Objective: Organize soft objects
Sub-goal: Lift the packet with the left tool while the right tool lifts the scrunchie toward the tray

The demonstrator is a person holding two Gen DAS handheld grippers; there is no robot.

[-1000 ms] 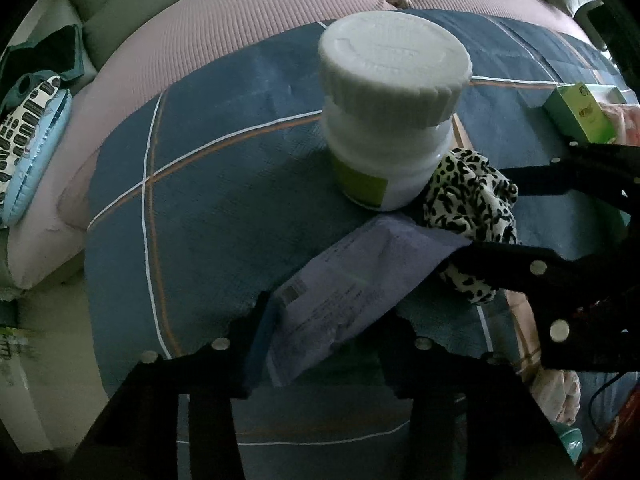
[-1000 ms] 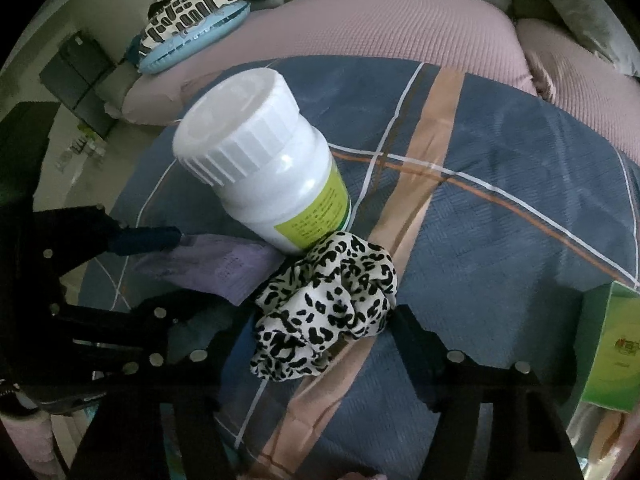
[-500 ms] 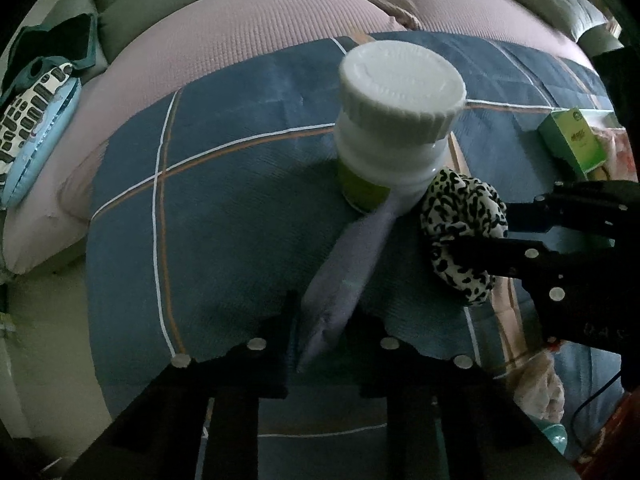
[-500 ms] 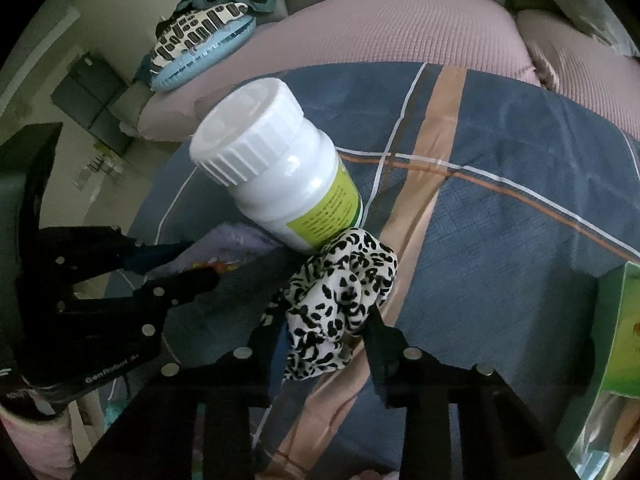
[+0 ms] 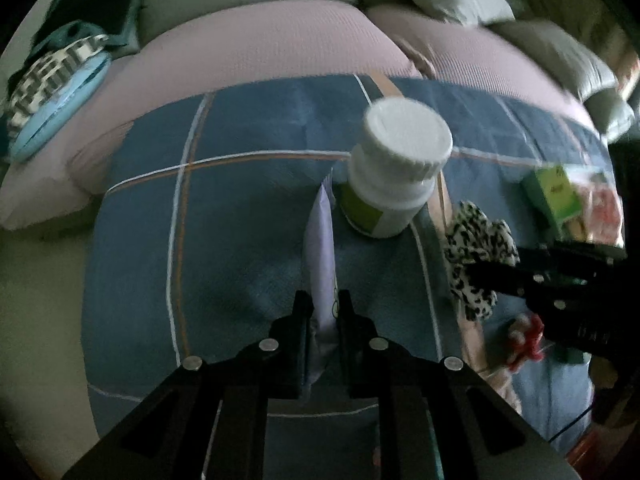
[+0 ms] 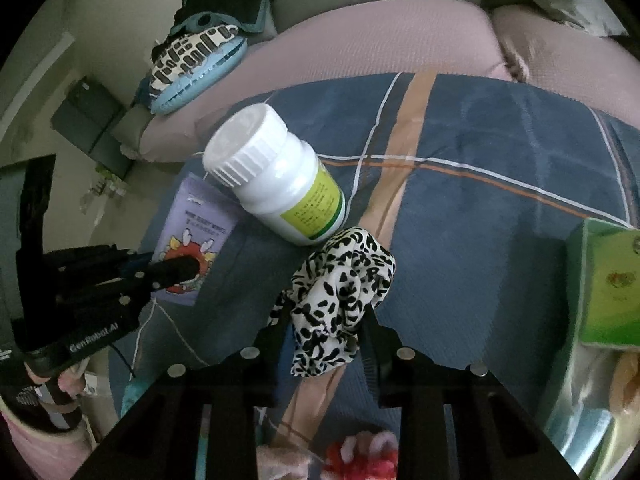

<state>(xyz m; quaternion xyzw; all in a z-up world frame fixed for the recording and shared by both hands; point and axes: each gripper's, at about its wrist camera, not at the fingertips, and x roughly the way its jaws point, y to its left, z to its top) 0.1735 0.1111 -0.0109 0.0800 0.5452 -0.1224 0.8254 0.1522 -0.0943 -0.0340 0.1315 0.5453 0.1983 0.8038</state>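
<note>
Both grippers have lifted with their loads, jaws just closing; blue plaid blanket (image 5: 248, 216) fills mid-frame; white pill bottle (image 6: 280, 184) stands centre, unheld; left gripper (image 5: 323, 312) clamps purple wipes pack (image 5: 320, 248) edge-on, lower centre; right gripper (image 6: 324, 332) pinches leopard scrunchie (image 6: 340, 292), lower centre; green box (image 6: 608, 280) right edge.
</note>
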